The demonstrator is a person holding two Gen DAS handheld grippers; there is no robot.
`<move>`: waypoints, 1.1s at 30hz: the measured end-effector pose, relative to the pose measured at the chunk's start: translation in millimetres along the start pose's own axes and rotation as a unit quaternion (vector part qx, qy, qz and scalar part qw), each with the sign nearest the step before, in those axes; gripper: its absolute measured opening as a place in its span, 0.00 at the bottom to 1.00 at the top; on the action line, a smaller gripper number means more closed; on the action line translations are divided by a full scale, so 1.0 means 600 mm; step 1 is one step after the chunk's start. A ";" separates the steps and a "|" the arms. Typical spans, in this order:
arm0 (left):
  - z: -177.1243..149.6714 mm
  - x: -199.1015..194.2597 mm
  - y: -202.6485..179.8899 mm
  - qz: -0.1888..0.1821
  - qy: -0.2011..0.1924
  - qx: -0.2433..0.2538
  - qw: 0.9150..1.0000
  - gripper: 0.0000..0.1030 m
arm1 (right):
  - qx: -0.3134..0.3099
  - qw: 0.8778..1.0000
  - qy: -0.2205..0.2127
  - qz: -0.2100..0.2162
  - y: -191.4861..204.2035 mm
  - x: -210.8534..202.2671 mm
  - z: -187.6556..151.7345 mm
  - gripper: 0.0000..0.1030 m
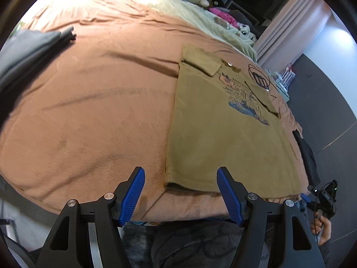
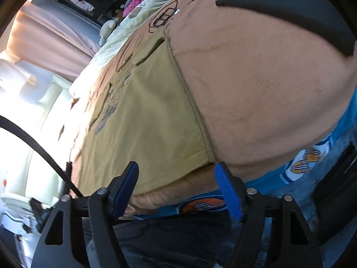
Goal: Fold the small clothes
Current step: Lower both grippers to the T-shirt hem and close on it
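An olive-tan T-shirt [image 1: 223, 134] with a printed graphic lies flat on a rust-brown bedspread [image 1: 100, 111], sides and sleeves folded in, forming a long rectangle. My left gripper [image 1: 180, 176] is open and empty, just above the shirt's near hem at its left corner. My right gripper [image 2: 176, 172] is open and empty, over the same near hem of the shirt [image 2: 145, 122] by the bed's front edge. The right gripper also shows in the left wrist view [image 1: 323, 196], off the shirt's near right corner.
Grey folded clothing [image 1: 29, 44] lies at the far left of the bed. A pale green blanket [image 1: 189, 15] and soft toys sit at the bed's far end. A black garment [image 2: 290, 4] lies on the bedspread [image 2: 256, 89]. A blue patterned cloth [image 2: 301, 163] hangs below the bed edge.
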State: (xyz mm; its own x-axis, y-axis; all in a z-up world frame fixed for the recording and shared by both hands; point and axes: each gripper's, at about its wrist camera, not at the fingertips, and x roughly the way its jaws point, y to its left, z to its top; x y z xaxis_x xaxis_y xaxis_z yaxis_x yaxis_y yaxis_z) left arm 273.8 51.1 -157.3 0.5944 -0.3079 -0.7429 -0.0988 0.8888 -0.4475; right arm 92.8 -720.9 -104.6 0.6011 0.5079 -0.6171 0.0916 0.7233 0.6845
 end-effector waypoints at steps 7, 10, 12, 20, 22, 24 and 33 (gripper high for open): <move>0.001 0.037 0.023 -0.026 0.037 -0.044 0.998 0.67 | 0.073 0.997 0.007 0.027 -0.054 0.026 0.024 0.65; -0.001 0.046 0.033 -0.048 0.047 -0.067 0.995 0.67 | 0.081 0.996 0.013 0.040 -0.066 0.030 0.018 0.65; -0.001 0.052 0.041 -0.056 0.054 -0.082 0.994 0.66 | 0.088 0.995 0.016 0.046 -0.074 0.030 0.015 0.65; -0.015 0.078 0.066 -0.101 0.073 -0.150 0.981 0.62 | 0.113 0.989 -0.013 0.096 -0.109 0.041 0.012 0.61; -0.016 0.077 0.071 -0.112 0.064 -0.166 0.978 0.62 | 0.118 0.987 -0.013 0.111 -0.117 0.049 0.007 0.53; -0.016 0.079 0.076 -0.120 0.062 -0.179 0.975 0.62 | 0.120 0.985 -0.012 0.120 -0.127 0.056 0.004 0.51; -0.010 0.089 0.071 -0.176 0.064 -0.239 0.953 0.62 | 0.117 0.984 -0.008 0.138 -0.143 0.085 0.007 0.44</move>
State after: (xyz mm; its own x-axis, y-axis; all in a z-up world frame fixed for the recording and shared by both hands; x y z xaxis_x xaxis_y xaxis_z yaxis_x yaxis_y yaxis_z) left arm 296.7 70.4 -219.2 0.5586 -0.6250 -0.5453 -0.2814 0.4756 -0.8334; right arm 119.0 -758.8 -193.0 0.6402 0.6614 -0.3907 0.1020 0.4309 0.8966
